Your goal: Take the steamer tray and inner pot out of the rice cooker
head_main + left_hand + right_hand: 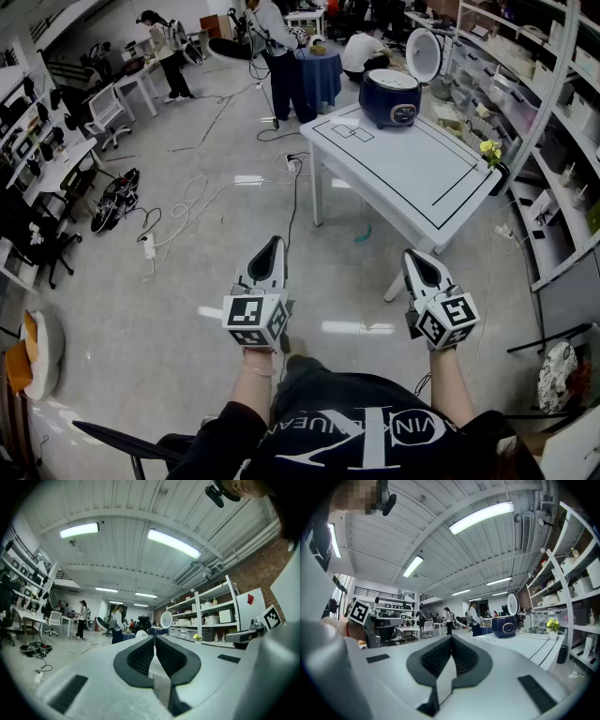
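A dark blue rice cooker (391, 97) stands at the far end of a white table (412, 178), its round white lid (424, 53) raised. The same rice cooker (504, 626) shows small in the right gripper view with its lid (512, 604) up. No steamer tray or inner pot can be made out from here. My left gripper (274, 246) and right gripper (410, 255) are held level over the floor, well short of the table. Both are shut with nothing between the jaws; the left gripper (154, 637) and right gripper (451, 638) tips meet.
Metal shelving (553, 112) with boxes runs along the table's right side; a yellow flower (489, 149) stands by it. Cables (187, 211) lie across the floor. Several people (281, 47) work at the back, near a blue-draped round table (321, 70). Chairs and desks (108, 108) line the left.
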The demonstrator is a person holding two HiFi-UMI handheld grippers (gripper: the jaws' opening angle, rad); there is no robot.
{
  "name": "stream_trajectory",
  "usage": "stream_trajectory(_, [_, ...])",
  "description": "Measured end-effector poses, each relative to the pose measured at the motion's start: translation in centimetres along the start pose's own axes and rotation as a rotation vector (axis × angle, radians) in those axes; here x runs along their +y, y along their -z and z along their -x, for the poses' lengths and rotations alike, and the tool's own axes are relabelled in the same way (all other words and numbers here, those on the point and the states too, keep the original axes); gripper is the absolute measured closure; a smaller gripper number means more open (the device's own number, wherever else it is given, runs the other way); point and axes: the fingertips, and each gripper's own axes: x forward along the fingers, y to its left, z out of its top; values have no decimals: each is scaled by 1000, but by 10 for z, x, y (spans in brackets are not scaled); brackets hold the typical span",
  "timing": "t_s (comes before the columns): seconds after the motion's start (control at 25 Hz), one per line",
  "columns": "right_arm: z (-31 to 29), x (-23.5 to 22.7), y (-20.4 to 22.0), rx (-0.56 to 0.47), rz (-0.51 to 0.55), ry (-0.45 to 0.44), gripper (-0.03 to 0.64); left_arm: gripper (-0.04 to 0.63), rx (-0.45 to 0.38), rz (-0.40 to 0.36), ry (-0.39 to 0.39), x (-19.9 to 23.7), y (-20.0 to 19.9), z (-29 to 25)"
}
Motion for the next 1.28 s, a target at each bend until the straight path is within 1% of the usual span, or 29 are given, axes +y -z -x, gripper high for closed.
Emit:
stream_trajectory(0.36, [-5, 1, 3, -3, -5, -13, 618, 575, 4, 1, -19, 1, 3, -2])
stream_trajectory(0.56, [1, -5, 11, 5, -17, -7, 618, 575, 14, 2, -9, -8, 7, -9])
stream_trajectory(0.8, [14, -25, 13, -41, -89, 31, 618, 574, 5, 5, -11, -18, 11, -14])
stream_trajectory(0.88, [12, -30, 16, -41, -121, 21, 510, 572, 18, 7, 0, -19, 15, -20])
stream_trajectory(1.0, [-1, -37, 19, -38, -132, 14, 505, 564, 27, 15, 4, -11, 21, -33])
stream_trajectory(1.08, [-16, -42, 18, -45, -134, 13, 492, 518, 30, 9, 18, -3, 23, -50])
stream_trajectory(1.2, [-48, -49, 15, -59, -151, 18, 491, 517, 38, 3, 38, 16, 23, -79])
stream_trajectory(1.28, [-79, -51, 19, -45, -160, 2, 489, 517, 52, -4, 30, 37, 26, -95])
